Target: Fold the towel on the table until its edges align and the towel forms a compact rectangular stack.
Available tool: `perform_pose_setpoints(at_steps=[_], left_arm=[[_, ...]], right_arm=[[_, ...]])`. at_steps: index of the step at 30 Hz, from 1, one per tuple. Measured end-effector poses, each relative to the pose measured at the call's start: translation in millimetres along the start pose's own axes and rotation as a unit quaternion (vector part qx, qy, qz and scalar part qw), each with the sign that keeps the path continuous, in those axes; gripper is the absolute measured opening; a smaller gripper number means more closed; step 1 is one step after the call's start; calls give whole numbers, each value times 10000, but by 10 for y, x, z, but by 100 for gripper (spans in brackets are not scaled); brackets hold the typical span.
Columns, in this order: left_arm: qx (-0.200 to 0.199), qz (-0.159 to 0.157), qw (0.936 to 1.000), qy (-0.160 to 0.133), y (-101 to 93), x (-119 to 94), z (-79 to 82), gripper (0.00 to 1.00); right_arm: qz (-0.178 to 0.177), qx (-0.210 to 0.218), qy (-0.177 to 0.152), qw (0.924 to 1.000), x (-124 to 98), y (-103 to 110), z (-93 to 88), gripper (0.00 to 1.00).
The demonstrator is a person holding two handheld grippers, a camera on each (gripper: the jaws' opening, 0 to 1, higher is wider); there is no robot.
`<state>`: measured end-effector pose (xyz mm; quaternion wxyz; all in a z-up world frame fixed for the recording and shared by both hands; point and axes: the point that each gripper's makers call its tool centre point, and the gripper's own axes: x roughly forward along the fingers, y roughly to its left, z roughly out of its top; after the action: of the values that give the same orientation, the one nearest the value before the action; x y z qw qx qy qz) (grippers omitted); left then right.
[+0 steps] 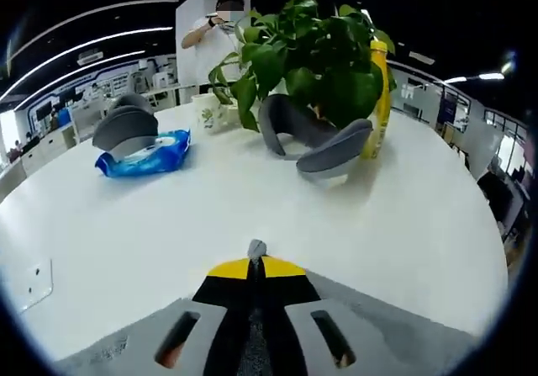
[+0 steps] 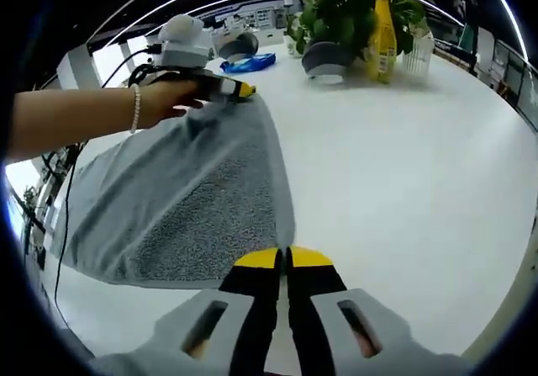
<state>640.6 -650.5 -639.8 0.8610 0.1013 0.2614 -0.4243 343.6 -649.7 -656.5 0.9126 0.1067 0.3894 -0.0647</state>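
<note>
Leafy potted plant at the desk's far edge, yellow bottle just right of it, grey neck pillow in front, white mug left, blue wipes pack toward the far-left edge.

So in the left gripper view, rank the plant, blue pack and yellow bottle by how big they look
1. plant
2. blue pack
3. yellow bottle, partly hidden behind the plant, so unsure against the pack.
</note>
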Motion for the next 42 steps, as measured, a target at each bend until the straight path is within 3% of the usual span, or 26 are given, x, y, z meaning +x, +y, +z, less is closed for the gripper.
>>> perform_pose_setpoints(at_steps=[8,15,20,25,32,42], left_arm=[[5,32,10000,-76,44,-317,128,3],[434,60,9985,-328,-82,-623,345,3],[390,-1,9981,-467,-207,-761,418,3],[276,5,9983,-513,-261,-888,498,3],[200,-17,9978,-627,-330,-1102,681,3],[344,-84,9963,-777,-434,-1320,866,3]], right_arm=[[208,96,-124,9997,-158,56,143,0],[361,533,-299,9975,-417,87,240,0],[414,494,-382,9972,-519,124,259,0],[572,669,-562,9945,-684,160,393,0],[610,606,-701,9938,-875,186,502,0],[592,524,-747,9941,-1091,130,493,0]])
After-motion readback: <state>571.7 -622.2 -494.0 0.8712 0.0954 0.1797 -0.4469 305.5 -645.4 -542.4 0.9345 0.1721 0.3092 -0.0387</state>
